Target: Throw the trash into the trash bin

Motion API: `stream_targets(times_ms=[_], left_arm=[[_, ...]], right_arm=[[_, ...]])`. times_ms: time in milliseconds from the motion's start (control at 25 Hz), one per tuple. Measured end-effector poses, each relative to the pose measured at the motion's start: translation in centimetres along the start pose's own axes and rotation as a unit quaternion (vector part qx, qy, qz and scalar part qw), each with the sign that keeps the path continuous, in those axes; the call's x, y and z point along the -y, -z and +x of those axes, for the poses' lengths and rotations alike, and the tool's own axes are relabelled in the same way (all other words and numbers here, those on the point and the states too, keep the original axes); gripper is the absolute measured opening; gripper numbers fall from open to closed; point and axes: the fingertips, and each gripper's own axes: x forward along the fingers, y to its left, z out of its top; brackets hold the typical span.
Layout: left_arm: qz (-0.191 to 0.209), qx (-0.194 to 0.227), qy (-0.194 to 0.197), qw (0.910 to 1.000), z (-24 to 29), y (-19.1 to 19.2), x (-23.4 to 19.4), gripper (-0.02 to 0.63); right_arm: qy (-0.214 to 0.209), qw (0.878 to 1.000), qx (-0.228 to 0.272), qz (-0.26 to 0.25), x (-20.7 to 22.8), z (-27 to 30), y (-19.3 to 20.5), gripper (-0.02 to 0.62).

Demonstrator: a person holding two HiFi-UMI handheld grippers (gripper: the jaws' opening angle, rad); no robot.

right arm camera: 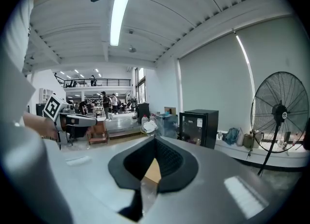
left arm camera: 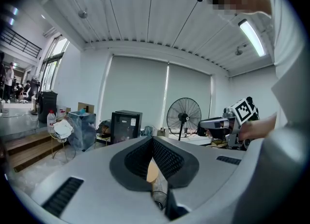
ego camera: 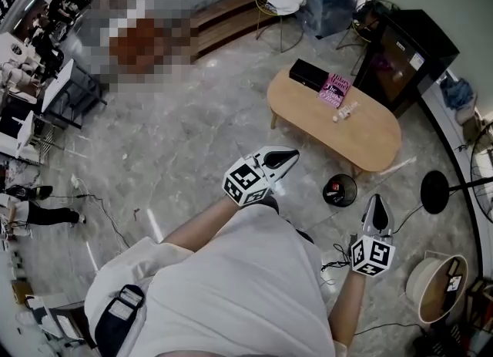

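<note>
The left gripper [ego camera: 286,156] is empty, its jaws pressed together. The trash, small pale bits [ego camera: 344,112] on the oval wooden table [ego camera: 377,143], looks light and crushable, so pinch one gently across its middle. The black trash bin [ego camera: 340,190] stands beside the table. The right gripper [ego camera: 377,207] is likewise closed and empty.

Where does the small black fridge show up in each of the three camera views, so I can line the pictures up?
Head view: the small black fridge is at upper right, beyond the oval wooden table.
Left gripper view: left of centre, against the far wall.
Right gripper view: right of centre.
Shared landmark: the standing fan, right of the fridge in both gripper views; its round base shows at the head view's right.
</note>
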Motion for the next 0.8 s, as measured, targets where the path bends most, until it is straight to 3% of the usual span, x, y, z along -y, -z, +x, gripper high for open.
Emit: stream_targets(times_ms=[360, 800], left_arm=[[-0.006, 0.000, 0.012, 0.9999, 2.9, -0.1, -1.7, 0.006], [-0.009, 0.004, 0.048, 0.9988, 9.2, -2.7, -8.3, 0.006]], right_arm=[[0.007, 1.000, -0.011, -0.005, 1.3, 2.8, -0.1, 0.011], [0.035, 0.999, -0.020, -0.008, 2.7, 10.2, -1.8, 0.011]])
